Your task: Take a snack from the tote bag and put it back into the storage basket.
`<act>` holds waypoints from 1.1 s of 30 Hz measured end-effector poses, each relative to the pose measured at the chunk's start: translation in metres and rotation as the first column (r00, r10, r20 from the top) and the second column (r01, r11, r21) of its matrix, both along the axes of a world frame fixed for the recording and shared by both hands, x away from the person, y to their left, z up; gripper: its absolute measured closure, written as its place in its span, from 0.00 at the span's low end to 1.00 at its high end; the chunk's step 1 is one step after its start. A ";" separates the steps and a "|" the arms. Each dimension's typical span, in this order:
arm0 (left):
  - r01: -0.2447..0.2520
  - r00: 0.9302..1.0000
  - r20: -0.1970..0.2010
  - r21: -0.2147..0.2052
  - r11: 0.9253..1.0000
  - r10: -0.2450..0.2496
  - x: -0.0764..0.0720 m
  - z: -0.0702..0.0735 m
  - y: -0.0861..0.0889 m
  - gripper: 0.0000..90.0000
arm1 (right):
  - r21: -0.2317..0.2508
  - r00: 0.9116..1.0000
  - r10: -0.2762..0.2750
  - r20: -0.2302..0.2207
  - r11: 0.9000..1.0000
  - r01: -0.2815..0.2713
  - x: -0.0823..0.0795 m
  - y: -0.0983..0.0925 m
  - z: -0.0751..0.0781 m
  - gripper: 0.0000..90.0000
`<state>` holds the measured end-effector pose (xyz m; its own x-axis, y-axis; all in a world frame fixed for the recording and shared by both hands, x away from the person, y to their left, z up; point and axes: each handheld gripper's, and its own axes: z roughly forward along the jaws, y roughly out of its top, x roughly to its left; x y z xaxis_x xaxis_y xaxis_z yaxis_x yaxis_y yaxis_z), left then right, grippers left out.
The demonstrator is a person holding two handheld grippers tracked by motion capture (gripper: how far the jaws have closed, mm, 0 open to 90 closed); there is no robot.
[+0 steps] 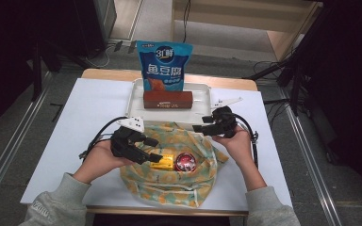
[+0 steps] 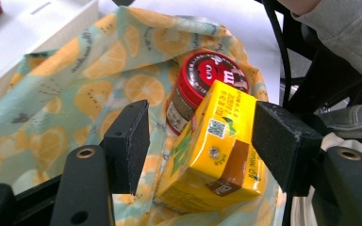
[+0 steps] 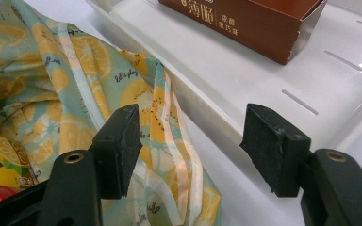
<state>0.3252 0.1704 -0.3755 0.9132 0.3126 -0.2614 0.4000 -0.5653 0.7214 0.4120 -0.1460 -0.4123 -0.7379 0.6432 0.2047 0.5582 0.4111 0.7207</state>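
Observation:
A cloth bag [image 1: 169,188] printed with orange slices lies open on the white table. Inside it lie a yellow drink carton [image 1: 162,162] and a red-lidded jar [image 1: 185,162] side by side. My left gripper [image 1: 155,149] reaches into the bag from the left. In the left gripper view the carton [image 2: 217,146] sits between its jaws; one pad [image 2: 278,136] rests against its side and the other pad [image 2: 129,141] stands clear of it. My right gripper [image 1: 201,124] hovers open over the bag's far right rim [image 3: 165,117], beside the tray, with nothing gripped.
A white tray [image 1: 136,94] stands behind the bag and holds a brown box [image 1: 168,100] and an upright blue snack bag [image 1: 163,66]. The tray's rim [image 3: 226,80] lies right under the right gripper. Cables trail from both grippers.

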 end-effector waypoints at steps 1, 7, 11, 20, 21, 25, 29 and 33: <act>0.011 1.000 0.001 0.004 1.000 -0.011 -0.001 -0.001 -0.002 0.42 | 0.000 1.000 0.000 0.001 1.000 0.000 0.000 0.000 0.000 0.42; 0.038 0.999 0.007 0.014 0.999 -0.038 -0.004 -0.003 -0.007 0.42 | -0.003 1.000 -0.002 0.001 1.000 0.002 0.000 0.000 0.000 0.42; 0.044 0.999 -0.006 0.008 0.999 -0.044 -0.006 -0.007 -0.011 0.40 | 0.009 1.000 -0.002 -0.005 1.000 0.002 0.001 -0.001 -0.001 0.42; 0.090 0.996 0.015 0.082 0.993 -0.091 -0.011 -0.019 -0.023 0.40 | 0.020 1.000 0.000 -0.009 1.000 0.001 0.002 -0.002 -0.001 0.42; 0.090 0.996 0.015 0.082 0.993 -0.091 -0.011 -0.019 -0.023 0.41 | 0.020 1.000 0.000 -0.009 1.000 0.001 0.002 -0.002 -0.001 0.42; 0.100 0.995 0.011 0.100 0.990 -0.102 -0.012 -0.026 -0.027 0.44 | 0.021 1.000 -0.001 -0.008 1.000 0.001 0.002 -0.002 -0.001 0.42; 0.101 0.995 -0.013 0.095 0.990 -0.101 -0.009 -0.031 -0.028 0.43 | 0.017 1.000 -0.003 -0.013 1.000 0.004 0.001 -0.001 -0.002 0.42; 0.116 0.993 -0.016 0.084 0.990 -0.115 -0.008 -0.034 -0.028 0.48 | 0.016 1.000 0.000 -0.011 1.000 0.001 0.002 0.000 -0.003 0.42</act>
<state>0.3169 0.1422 -0.4092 0.9416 0.2268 -0.2490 0.3364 -0.6672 0.6646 0.4136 -0.1463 -0.4149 -0.7353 0.6402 0.2227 0.5662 0.3996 0.7209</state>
